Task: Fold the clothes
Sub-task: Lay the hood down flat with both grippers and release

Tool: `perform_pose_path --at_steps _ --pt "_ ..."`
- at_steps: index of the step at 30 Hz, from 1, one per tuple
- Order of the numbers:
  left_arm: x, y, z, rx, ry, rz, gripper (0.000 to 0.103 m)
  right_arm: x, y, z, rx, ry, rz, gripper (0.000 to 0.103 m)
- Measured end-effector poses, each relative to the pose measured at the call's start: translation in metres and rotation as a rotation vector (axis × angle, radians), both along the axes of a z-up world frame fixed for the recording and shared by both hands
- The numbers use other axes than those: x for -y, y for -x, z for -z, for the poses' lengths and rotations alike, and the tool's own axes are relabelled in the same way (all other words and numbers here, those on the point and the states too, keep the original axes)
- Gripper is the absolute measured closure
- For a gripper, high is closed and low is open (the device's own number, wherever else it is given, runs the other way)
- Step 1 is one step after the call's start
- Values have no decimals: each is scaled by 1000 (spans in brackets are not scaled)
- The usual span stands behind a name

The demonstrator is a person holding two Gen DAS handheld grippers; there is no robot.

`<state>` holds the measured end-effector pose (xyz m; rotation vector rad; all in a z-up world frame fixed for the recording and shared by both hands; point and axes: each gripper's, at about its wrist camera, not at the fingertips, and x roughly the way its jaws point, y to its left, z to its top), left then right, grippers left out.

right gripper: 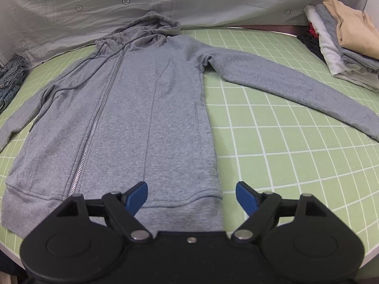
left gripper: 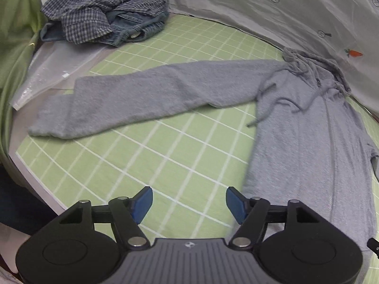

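Observation:
A grey zip hoodie [right gripper: 132, 108] lies flat, front up, on the green checked sheet [right gripper: 272, 165], hood toward the back, both sleeves spread out. In the left wrist view its body [left gripper: 308, 146] is at the right and its left sleeve [left gripper: 146, 94] stretches left. My left gripper [left gripper: 189, 203] is open and empty, above the sheet just left of the hoodie's lower edge. My right gripper [right gripper: 191, 198] is open and empty, above the hoodie's hem at its right corner.
A heap of unfolded checked and denim clothes [left gripper: 104, 14] lies at the back left. A stack of folded clothes [right gripper: 343, 45] stands at the back right. A grey carrot-print cloth [right gripper: 213, 2] runs along the back. A clear plastic bag [left gripper: 52, 71] lies at the left.

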<state>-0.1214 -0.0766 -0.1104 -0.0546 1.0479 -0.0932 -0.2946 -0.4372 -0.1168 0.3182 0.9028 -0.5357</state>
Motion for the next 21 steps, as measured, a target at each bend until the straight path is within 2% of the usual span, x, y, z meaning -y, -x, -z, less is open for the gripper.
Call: perform_pose_path --at_steps 7,10,11,14,15,18,20,21 --pt "-113 -74 -6 22 -9 -74 29 -65 -30 -1 -7 39 116 15" --pt "-150 -94 -2 47 7 -35 30 -103 -44 4 8 22 183 14" --pt "-158 -100 1 49 4 -11 31 -115 -50 6 5 23 192 14" --pt "-170 -117 8 30 -23 44 43 -146 -68 8 -16 30 209 14" --pt "-174 -121 9 27 -30 57 44 -157 -74 9 -23 33 215 14" --pt "-188 -128 15 13 -23 62 46 -178 -88 4 -24 19 204 14" --pt "-198 -134 24 -12 -11 51 54 -189 -98 4 -40 33 185 14" --pt "-202 -136 28 -21 -8 54 55 -195 -103 4 -48 40 176 14"
